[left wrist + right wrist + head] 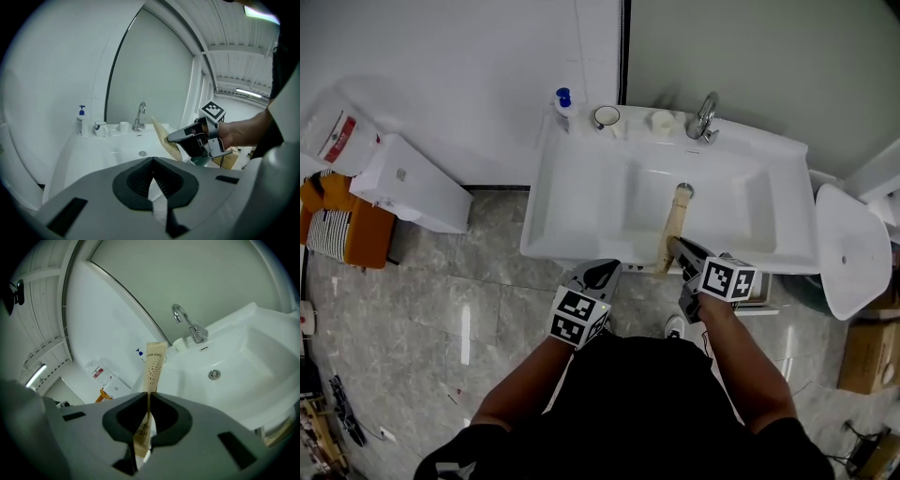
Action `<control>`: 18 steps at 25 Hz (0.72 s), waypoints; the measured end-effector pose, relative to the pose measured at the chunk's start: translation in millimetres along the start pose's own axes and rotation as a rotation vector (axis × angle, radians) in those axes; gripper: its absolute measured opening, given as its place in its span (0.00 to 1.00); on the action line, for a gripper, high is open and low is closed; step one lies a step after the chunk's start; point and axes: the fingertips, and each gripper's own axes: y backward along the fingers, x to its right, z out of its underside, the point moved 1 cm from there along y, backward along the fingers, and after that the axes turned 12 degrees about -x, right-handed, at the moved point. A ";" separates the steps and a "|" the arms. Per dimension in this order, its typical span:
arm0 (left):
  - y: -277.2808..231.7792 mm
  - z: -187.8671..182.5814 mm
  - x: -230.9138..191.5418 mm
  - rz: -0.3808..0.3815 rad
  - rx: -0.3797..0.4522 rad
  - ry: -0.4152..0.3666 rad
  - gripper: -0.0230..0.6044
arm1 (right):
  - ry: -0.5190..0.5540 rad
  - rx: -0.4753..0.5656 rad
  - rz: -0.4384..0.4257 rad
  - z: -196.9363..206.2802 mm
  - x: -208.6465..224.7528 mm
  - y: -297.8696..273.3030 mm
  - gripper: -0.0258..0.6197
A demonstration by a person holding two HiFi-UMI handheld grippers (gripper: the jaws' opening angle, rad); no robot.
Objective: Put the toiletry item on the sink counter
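Note:
My right gripper (673,246) is shut on a long tan toothbrush packet (676,221). The packet sticks out past the jaws over the front of the white sink (581,159), pointing toward the drain (685,190). In the right gripper view the packet (153,365) stands up between the closed jaws (146,397). My left gripper (605,272) hovers at the sink's front edge, left of the right one, its jaws together and empty (153,161). The left gripper view also shows the right gripper (187,137) with the packet (164,136).
A blue-capped pump bottle (565,105), a dark-rimmed cup (607,116), a white cup (662,120) and the chrome faucet (704,117) line the sink's back ledge. A white box (412,183) and an orange bag (342,230) lie left. A white lid-like part (853,248) stands right.

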 end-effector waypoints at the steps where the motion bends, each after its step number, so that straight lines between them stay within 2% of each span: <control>1: -4.9 -2.1 7.0 0.001 -0.001 0.004 0.04 | 0.001 -0.002 -0.002 0.2 5.2 5.6 0.08; 9: -39.7 -15.4 61.7 0.014 -0.018 0.002 0.04 | 0.037 -0.012 0.002 5.9 44.9 46.8 0.08; 15: -60.6 -15.5 94.1 0.014 -0.046 -0.008 0.04 | 0.177 -0.060 0.045 20.6 71.4 78.7 0.08; 18: -72.0 -15.1 100.7 0.006 -0.046 0.027 0.04 | 0.242 -0.087 0.068 30.9 88.0 95.8 0.08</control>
